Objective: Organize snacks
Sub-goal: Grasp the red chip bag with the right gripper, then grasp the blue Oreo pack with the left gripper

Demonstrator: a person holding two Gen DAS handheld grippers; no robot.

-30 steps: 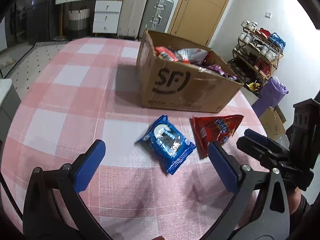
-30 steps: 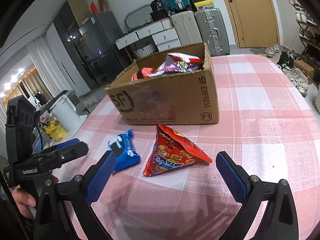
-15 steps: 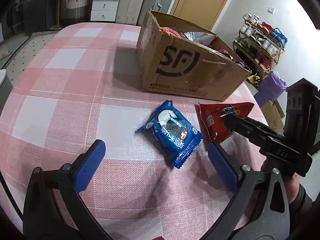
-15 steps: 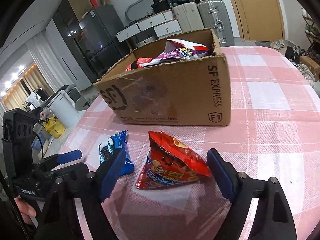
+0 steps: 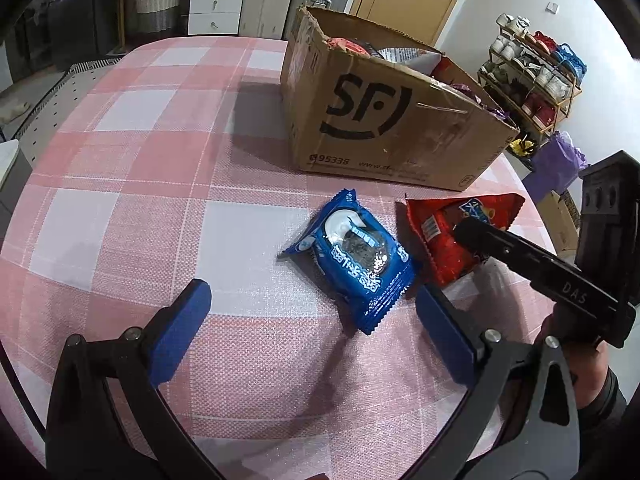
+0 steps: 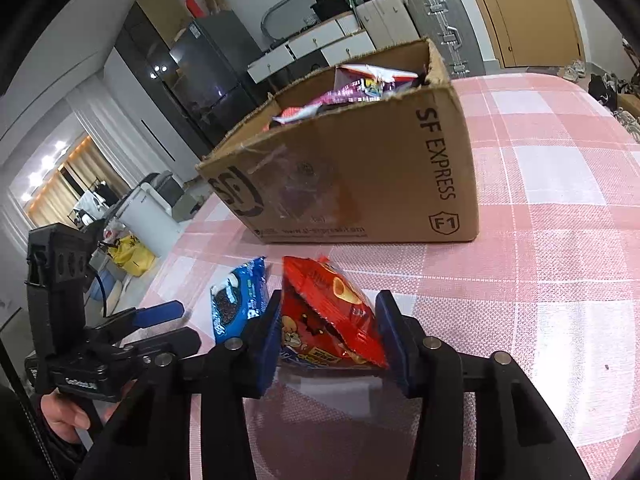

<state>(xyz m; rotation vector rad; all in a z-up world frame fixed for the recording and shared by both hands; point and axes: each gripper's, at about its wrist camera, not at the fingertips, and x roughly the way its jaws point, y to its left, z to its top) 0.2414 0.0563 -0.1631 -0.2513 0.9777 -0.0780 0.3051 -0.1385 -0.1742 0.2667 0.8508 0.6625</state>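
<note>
A red snack bag (image 6: 332, 320) lies on the pink checked tablecloth (image 6: 560, 240), just in front of the SF cardboard box (image 6: 360, 184). My right gripper (image 6: 330, 304) has its jaws closing on this bag, and both blue pads touch its sides. A blue cookie pack (image 5: 356, 260) lies left of the red bag (image 5: 436, 228). My left gripper (image 5: 310, 296) stands open just short of the blue pack, its right fingertip close to the pack's corner. The box (image 5: 392, 120) holds several snack packets.
The table's right edge runs close behind the red bag, with a purple bag (image 5: 558, 164) and a shoe rack (image 5: 536, 68) beyond it. White drawers (image 5: 216, 0) and suitcases (image 6: 440, 20) stand against the far wall. A hand (image 6: 64, 416) holds the left gripper.
The right jaws have narrowed from wide open onto the red bag, which now stands pinched up. Both grippers have come lower and nearer to the two packs.
</note>
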